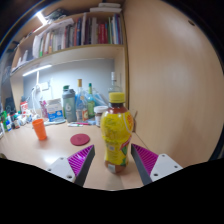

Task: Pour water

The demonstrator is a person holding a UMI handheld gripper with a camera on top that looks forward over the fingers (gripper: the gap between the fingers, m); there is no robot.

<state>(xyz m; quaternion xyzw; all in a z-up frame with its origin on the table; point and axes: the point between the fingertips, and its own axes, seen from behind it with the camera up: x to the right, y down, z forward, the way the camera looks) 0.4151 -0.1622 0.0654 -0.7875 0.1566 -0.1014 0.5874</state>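
Note:
A clear bottle [117,135] with a yellow label and an orange cap stands upright on the wooden table [40,155]. It stands between the two fingers of my gripper [113,160], with a gap at each side. The gripper is open; its left pad [81,158] and right pad [146,158] flank the bottle's lower half without touching it. An orange cup [39,128] stands farther off to the left on the table.
A flat pink round disc [80,140] lies on the table left of the bottle. Several bottles and jars [70,103] stand at the back under a bookshelf [80,35]. A plain wall [180,80] runs close on the right.

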